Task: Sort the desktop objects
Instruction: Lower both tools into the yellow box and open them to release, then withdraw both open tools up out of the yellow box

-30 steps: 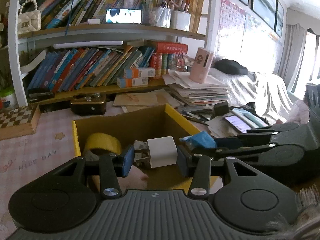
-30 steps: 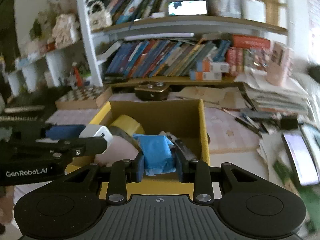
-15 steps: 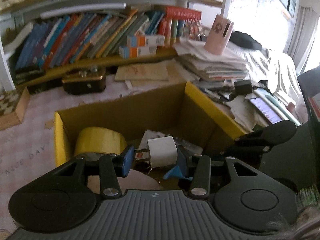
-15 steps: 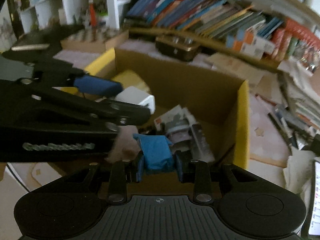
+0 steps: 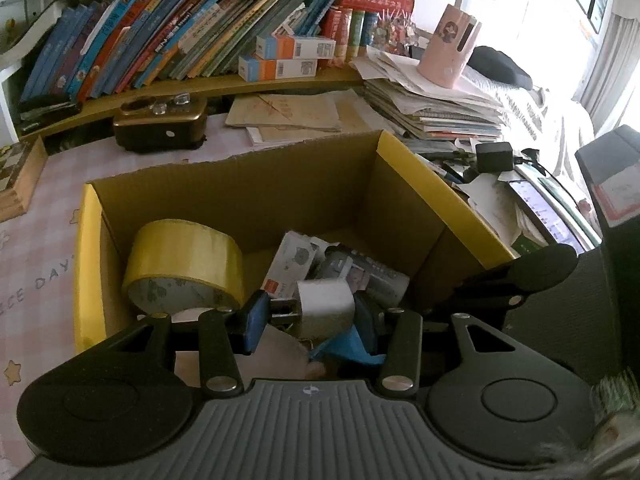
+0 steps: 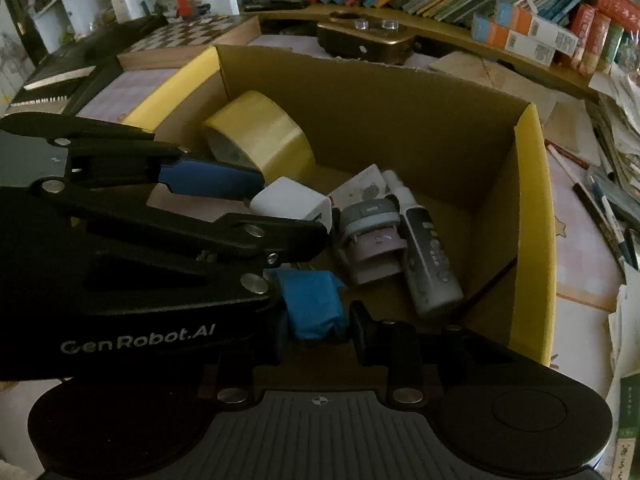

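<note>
Inside the open cardboard box, low over its floor, both grippers are held side by side. A white charger block is clamped between the jaws of the left gripper, which are set at a moderate width to match the block, its metal prongs pointing toward the left jaw. A crumpled piece of blue tape is pinched by the right gripper, whose jaws are nearly closed because the wad is small and soft.

Both things are judged to be held this deep in the box so that they can be let go without bouncing out; neither is yet seen resting on the box floor. In the right wrist view the left gripper is seen crossing in from the left wall of the box, with the charger block just beside a grey and pink clip and a small grey bottle that already lie in the middle of the box. A roll of yellow tape is leaned in the back left corner of the box, clear of both grippers, and a small printed packet is tucked behind the bottle.

Outside the box, on the table to its right, pens and a heap of papers are left unsorted, so more sorting is judged to remain.
</note>
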`<state>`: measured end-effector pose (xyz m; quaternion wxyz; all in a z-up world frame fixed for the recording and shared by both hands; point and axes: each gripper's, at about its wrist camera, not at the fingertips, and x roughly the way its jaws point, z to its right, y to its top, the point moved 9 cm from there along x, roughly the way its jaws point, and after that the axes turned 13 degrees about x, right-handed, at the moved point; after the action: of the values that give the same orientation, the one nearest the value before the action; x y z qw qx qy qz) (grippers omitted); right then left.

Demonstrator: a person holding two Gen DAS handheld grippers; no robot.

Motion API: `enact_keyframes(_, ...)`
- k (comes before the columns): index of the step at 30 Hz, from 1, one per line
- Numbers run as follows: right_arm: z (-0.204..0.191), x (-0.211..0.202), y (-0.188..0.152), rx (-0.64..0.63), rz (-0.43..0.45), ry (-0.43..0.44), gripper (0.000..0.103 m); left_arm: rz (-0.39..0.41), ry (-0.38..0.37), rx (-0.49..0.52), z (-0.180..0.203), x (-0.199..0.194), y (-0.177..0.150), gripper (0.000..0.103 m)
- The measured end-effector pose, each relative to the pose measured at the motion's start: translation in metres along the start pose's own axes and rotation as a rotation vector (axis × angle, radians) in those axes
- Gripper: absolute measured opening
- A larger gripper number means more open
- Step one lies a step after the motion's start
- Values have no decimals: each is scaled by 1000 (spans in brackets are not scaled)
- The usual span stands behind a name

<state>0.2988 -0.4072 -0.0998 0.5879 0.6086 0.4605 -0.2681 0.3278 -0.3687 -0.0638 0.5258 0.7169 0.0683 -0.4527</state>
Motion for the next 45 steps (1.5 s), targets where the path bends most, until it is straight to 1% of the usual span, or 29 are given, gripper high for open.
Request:
enact_keyframes(3, 0, -2, 1, -5, 11, -3, 33, 37, 36, -5, -1, -8, 3, 44)
enact_keyframes(5, 1, -2, 2, 1, 19, -4, 33, 76, 46, -7, -1, -17, 7, 45)
enact_keyframes(6, 1, -2, 2, 6, 22, -7, 35, 92, 50, -5, -1, -21, 9, 46)
enact_keyframes(8, 0, -7, 2, 18, 39, -6, 37, 131, 62, 7, 0, -33, 13, 55)
enact_keyframes(9, -1, -12, 2, 21, 54, -1, 42, 150, 71, 13, 0, -40, 15, 57)
enact_keyframes(10, -4, -18, 3, 19, 72, 7, 49, 171, 81, 17, -1, -47, 16, 62)
enact_keyframes(11, -6, -24, 3, 16, 94, 11, 52, 189, 89, 18, -2, -55, 17, 67)
enact_keyframes(12, -8, -30, 3, 13, 115, 11, 57, 205, 97, 14, -3, -62, 18, 69)
enact_keyframes(13, -10, -37, 3, 9, 137, 11, 58, 223, 106, 7, -6, -70, 18, 74)
enact_keyframes(14, -13, -43, 4, 8, 157, 11, 58, 241, 114, -1, -9, -80, 17, 80)
enact_keyframes(15, -15, -49, 4, 9, 179, 10, 62, 258, 126, -9, -12, -89, 16, 84)
enact_keyframes(16, -17, -56, 4, 11, 204, 7, 69, 279, 146, -17, -16, -101, 14, 88)
enact_keyframes(17, -19, -64, 4, 16, 238, 2, 72, 294, 164, -22, -20, -110, 12, 92)
enact_keyframes(18, -21, -71, 4, 21, 270, -1, 77, 308, 187, -25, -24, -120, 10, 95)
enact_keyframes(19, -24, -78, 3, 26, 298, -6, 83, 324, 212, -29, -29, -131, 7, 99)
enact_keyframes(20, -27, -84, 2, 31, 327, -16, 86, 345, 239, -34, -34, -142, 3, 102)
enact_keyframes(22, -33, -96, -1, 41, 378, -31, 89, 376, 285, -47, -44, -164, -7, 103)
enact_keyframes(24, -38, -106, -6, 63, 419, -45, 92, 391, 321, -66, -54, -183, -21, 103)
enact_keyframes(27, -48, -118, -14, 115, 469, -45, 96, 395, 367, -108, -67, -208, -47, 103)
enact_keyframes(31, -64, -131, -32, 202, 510, -39, 97, 384, 428, -170, -79, -233, -86, 103)
enact_keyframes(35, -80, -139, -55, 257, 542, -62, 98, 372, 479, -209, -86, -257, -121, 103)
enact_keyframes(39, -100, -142, -81, 268, 565, -95, 99, 354, 535, -213, -89, -279, -156, 103)
enact_keyframes(43, -118, -143, -108, 280, 561, -131, 99, 325, 547, -193, -90, -294, -186, 103)
enact_keyframes(45, -129, -142, -122, 278, 553, -138, 99, 328, 540, -184, -88, -302, -198, 103)
